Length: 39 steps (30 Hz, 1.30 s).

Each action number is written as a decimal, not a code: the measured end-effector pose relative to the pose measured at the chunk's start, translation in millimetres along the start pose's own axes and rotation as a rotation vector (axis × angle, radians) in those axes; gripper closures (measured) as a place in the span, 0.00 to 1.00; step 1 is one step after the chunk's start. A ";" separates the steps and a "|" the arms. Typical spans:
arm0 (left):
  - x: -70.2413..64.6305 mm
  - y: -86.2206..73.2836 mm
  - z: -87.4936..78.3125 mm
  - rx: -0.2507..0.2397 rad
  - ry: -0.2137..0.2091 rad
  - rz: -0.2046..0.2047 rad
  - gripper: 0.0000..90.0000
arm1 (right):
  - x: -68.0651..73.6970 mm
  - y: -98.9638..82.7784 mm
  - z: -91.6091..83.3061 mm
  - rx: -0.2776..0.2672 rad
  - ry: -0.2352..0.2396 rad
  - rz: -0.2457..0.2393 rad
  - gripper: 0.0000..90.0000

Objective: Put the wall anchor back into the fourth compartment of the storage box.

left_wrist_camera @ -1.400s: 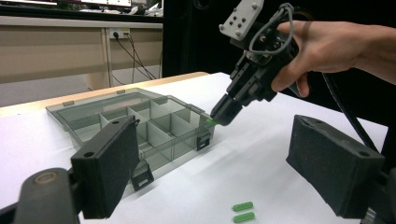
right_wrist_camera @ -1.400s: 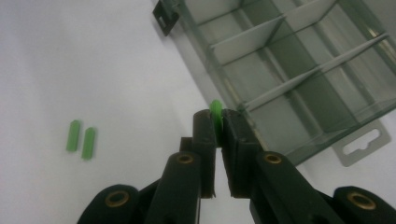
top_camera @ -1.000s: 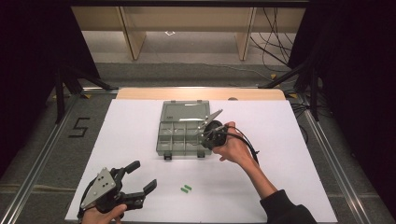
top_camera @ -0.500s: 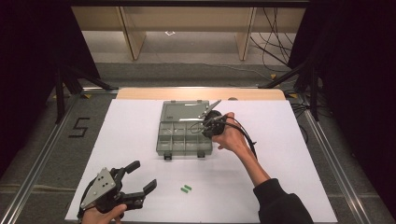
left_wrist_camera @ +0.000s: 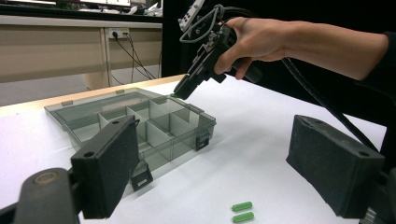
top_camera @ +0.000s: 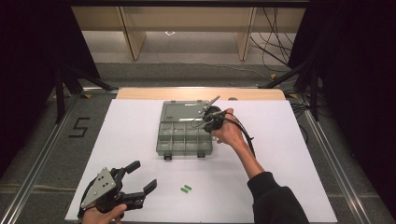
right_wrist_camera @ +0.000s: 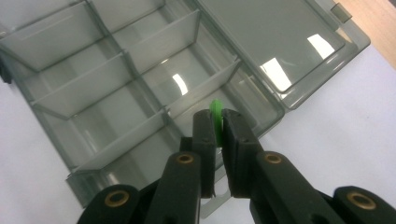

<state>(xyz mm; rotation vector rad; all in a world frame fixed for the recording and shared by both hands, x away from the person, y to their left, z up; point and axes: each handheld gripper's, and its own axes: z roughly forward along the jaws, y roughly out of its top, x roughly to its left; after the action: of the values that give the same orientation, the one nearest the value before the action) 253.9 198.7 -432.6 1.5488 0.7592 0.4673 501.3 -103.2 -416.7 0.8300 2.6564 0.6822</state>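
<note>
A clear grey plastic box with little compartments (top_camera: 183,135) sits open in the middle of the high view, on a white table (top_camera: 289,154). Its flat lid (top_camera: 180,112) lies back just above it in the picture.

The right gripper (top_camera: 211,120) is at the right edge of the box, held in the person's right hand (top_camera: 229,133). In the right gripper view its two black jaws are squeezed together on a small green plastic piece (right_wrist_camera: 216,116). The green piece sticks up between the jaw tips, in the middle of that picture. It hangs over a compartment at the corner of the box, next to the lid. In the left gripper view, the same gripper (left_wrist_camera: 181,91) points down at the far rim of the box, at the upper middle of the picture.

The left gripper (top_camera: 140,179) rests low in the lower left of the high view, held in the left hand (top_camera: 103,215). Its jaws are wide apart with nothing between them.

Two more small green plastic pieces (top_camera: 186,189) lie side by side on the white table, below the box in the high view. They are well apart from the box and near the left gripper. In the left gripper view they lie at the bottom middle (left_wrist_camera: 243,211).
</note>
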 end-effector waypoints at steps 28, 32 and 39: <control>0.4 0.0 0.2 -0.011 0.000 -0.003 0.18 | 23.3 2.7 -12.1 -0.042 -0.016 0.017 0.38; 0.4 0.1 -0.1 -0.009 0.003 -0.004 0.18 | 36.9 -2.1 -25.8 -0.079 -0.001 -0.007 0.36; 0.3 0.2 -0.4 -0.004 0.006 -0.004 0.18 | 59.7 -11.6 -42.5 -0.113 0.026 -0.045 0.34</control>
<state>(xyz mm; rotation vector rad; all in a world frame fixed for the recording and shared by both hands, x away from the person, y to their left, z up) 253.9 199.2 -432.4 1.5421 0.7652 0.4708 431.9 -91.3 -393.6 0.7332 2.6228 0.8280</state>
